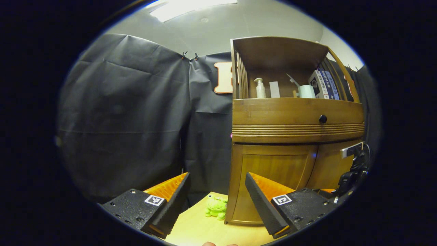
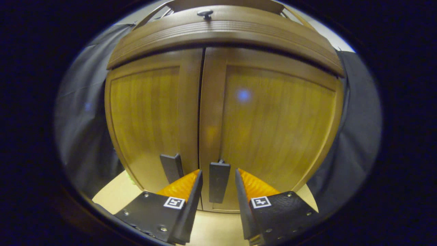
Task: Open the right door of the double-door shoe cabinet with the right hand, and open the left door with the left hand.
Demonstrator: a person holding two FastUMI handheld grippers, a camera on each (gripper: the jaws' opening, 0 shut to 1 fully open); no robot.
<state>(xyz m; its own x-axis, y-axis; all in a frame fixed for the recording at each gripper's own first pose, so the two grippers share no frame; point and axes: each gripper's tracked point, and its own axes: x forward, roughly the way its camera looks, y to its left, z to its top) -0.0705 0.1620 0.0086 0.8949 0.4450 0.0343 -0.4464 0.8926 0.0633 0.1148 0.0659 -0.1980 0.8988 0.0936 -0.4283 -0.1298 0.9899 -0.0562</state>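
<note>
R gripper (image 2: 218,191) sits right in front of the shoe cabinet (image 2: 222,102), jaws apart, straddling the right door handle (image 2: 219,181) w/ a gap each side, no contact visible. Left door handle (image 2: 171,167) is just beside it, across the centre seam. Both doors look closed; right door (image 2: 273,119), left door (image 2: 146,116). Drawer knob (image 2: 205,13) above the doors.

L gripper (image 1: 216,205) hangs off the cabinet's left front corner, jaws wide apart, holding nothing. Green frog toy (image 1: 216,207) on the tabletop (image 1: 194,229) by the cabinet base. Up in the cabinet's open shelf: pump bottle (image 1: 260,88), books (image 1: 324,85).
</note>
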